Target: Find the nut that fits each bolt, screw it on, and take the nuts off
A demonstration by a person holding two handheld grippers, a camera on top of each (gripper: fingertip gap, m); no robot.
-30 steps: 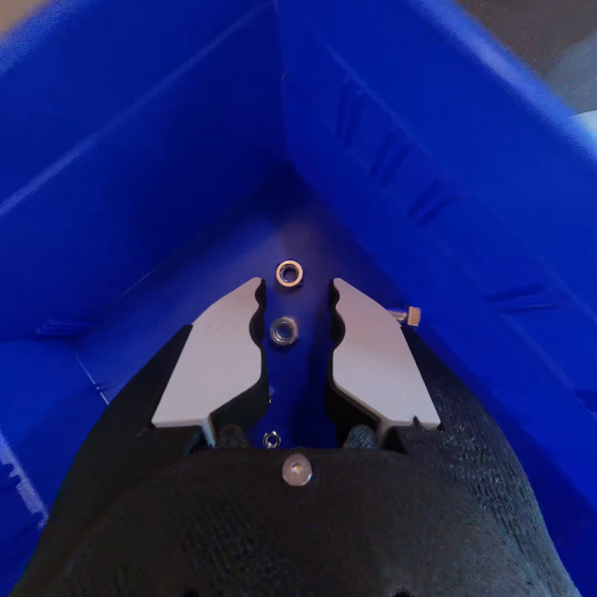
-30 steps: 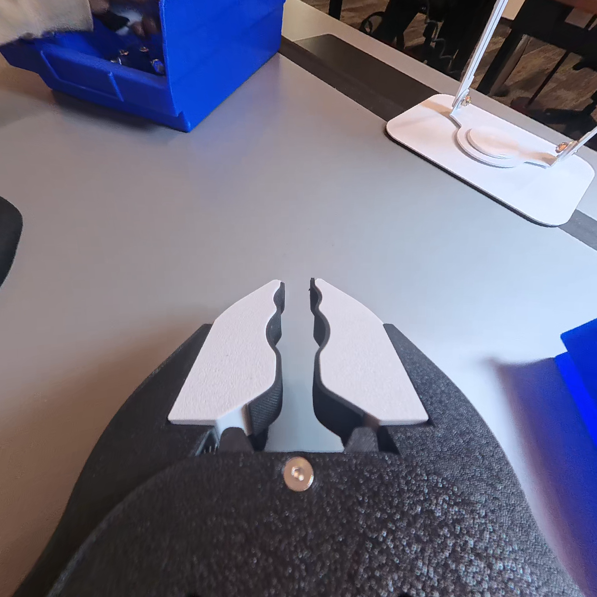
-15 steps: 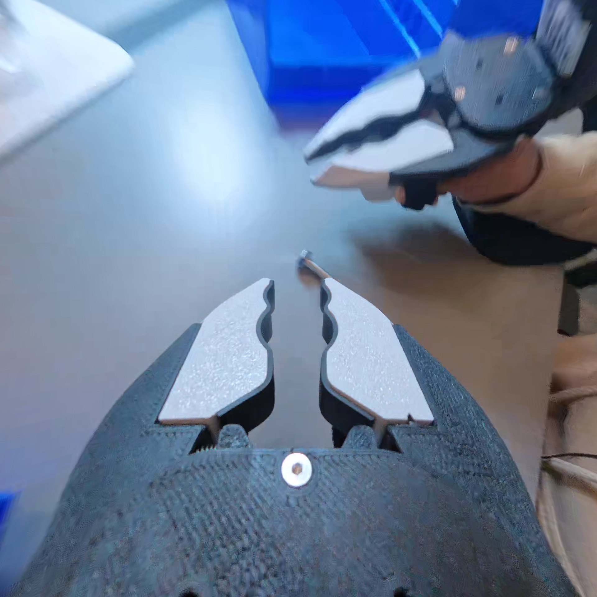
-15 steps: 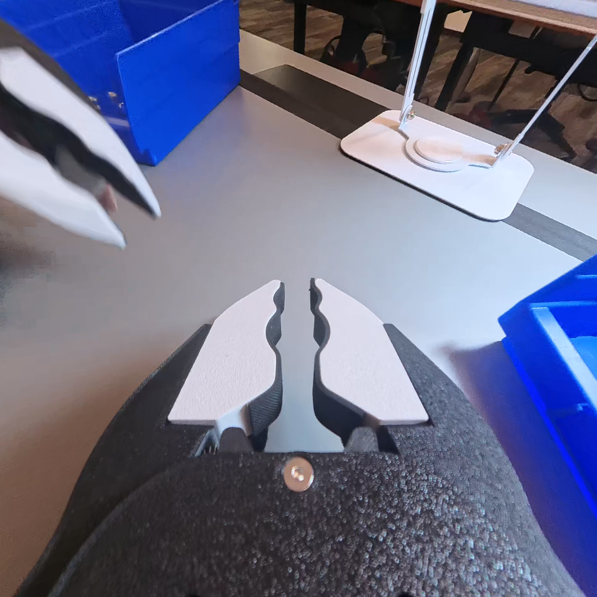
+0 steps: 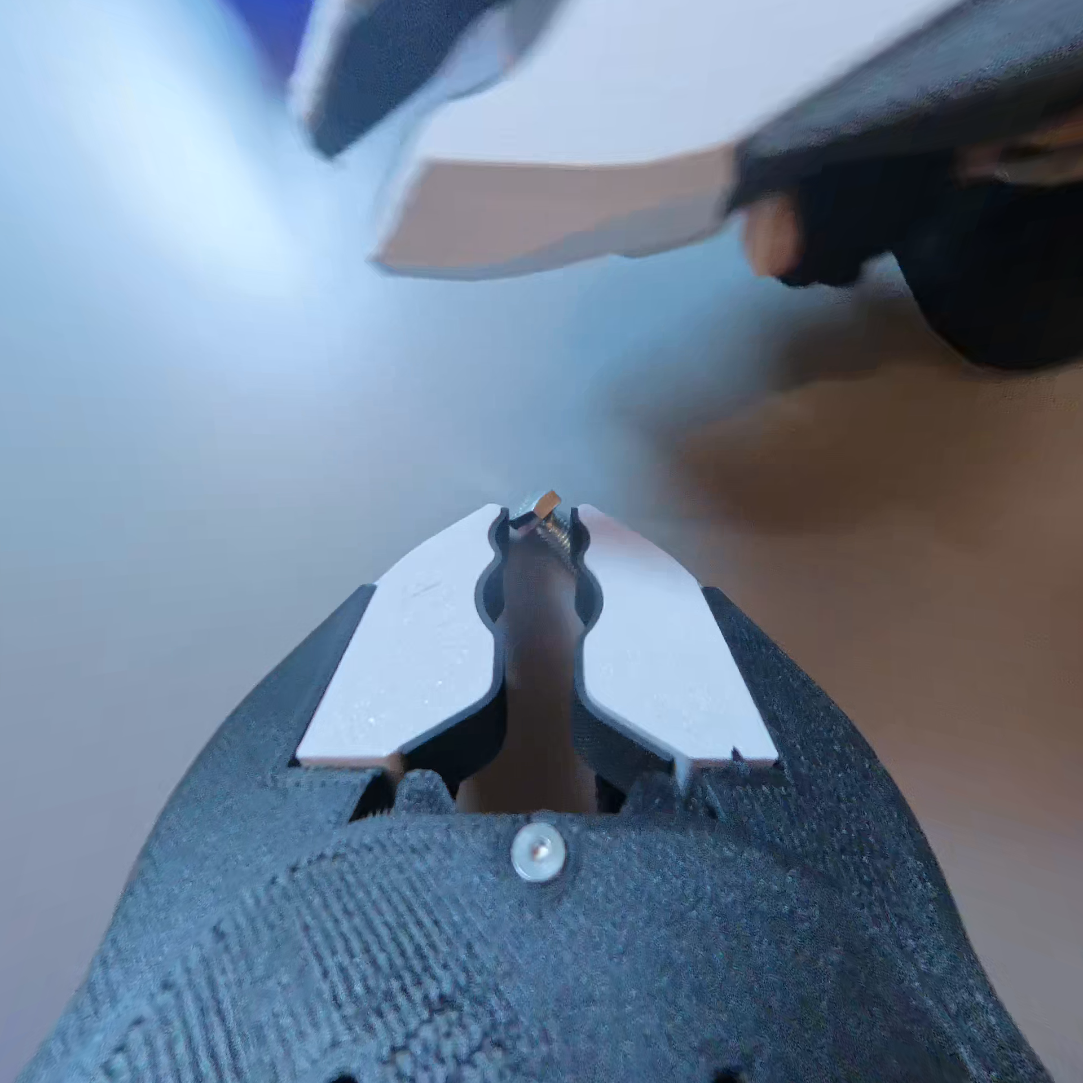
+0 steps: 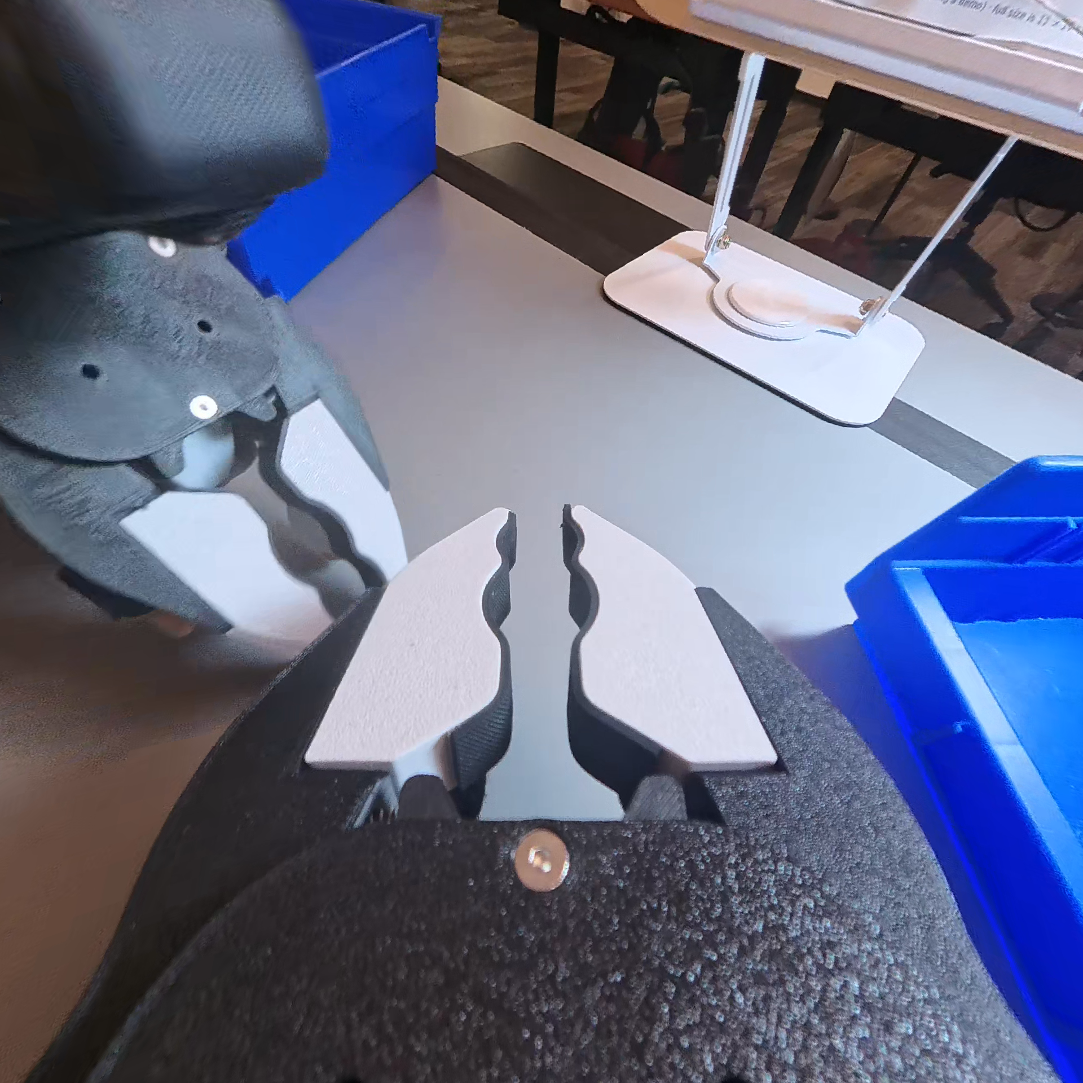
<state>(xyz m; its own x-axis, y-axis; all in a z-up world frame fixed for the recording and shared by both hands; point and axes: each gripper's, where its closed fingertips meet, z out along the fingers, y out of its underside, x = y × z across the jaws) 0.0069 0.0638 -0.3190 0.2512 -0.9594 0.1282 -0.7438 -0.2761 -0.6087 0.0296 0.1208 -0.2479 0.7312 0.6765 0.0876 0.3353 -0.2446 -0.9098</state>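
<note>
A small steel bolt lies slanted on the grey table, its hex head to the left, caught between the tips of my left gripper. The head touches the left fingertip and the thread touches the right one. In the right wrist view the left gripper points down at the table, its tips hidden behind my right gripper's body. My right gripper hovers above the table, empty, with a narrow gap between its jaws. It also shows blurred just above the bolt in the left wrist view. No nut is in view.
One blue bin stands at the back left and another blue bin at the right. A white stand base sits at the back of the table. A person's finger holds the right gripper. Left tips to right tips: about 9 centimetres.
My left gripper left the blue bin, swung over the table, came down around the bolt and narrowed its jaws on it. My right gripper moved closer to the left one.
</note>
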